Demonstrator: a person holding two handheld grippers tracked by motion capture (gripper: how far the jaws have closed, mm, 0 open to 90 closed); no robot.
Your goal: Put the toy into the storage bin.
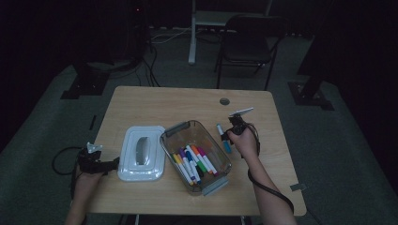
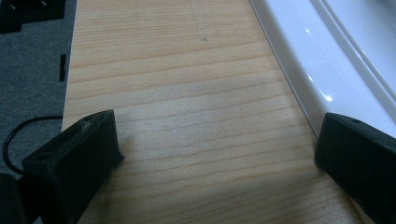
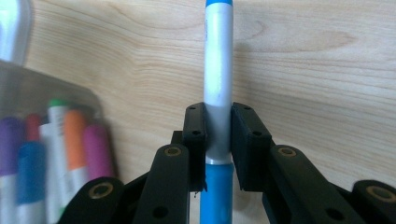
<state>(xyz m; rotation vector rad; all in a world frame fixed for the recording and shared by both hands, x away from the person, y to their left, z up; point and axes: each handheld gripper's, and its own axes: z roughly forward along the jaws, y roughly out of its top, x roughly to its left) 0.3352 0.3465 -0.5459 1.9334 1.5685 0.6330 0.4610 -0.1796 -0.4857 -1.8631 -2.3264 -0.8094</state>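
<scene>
Right gripper (image 3: 218, 135) clamps a blue marker (image 3: 218, 84) by its white barrel just beside the clear bin (image 1: 176, 130), near the table's (image 1: 141, 101) right edge, presumably to carry it in with the rest. One marker is held; roughly nine lie in the bin, though they overlap too much for a sure count. Left gripper (image 2: 215, 154) rests wide and empty at the left edge, one jaw beside the single white lid (image 1: 141, 152), likely waiting to fit it.

Dim lab or studio, black curtains, grey carpet, floor cables (image 1: 155, 56), stand bases (image 1: 82, 86), folding chair (image 1: 246, 44), wooden table (image 1: 187, 101)
</scene>
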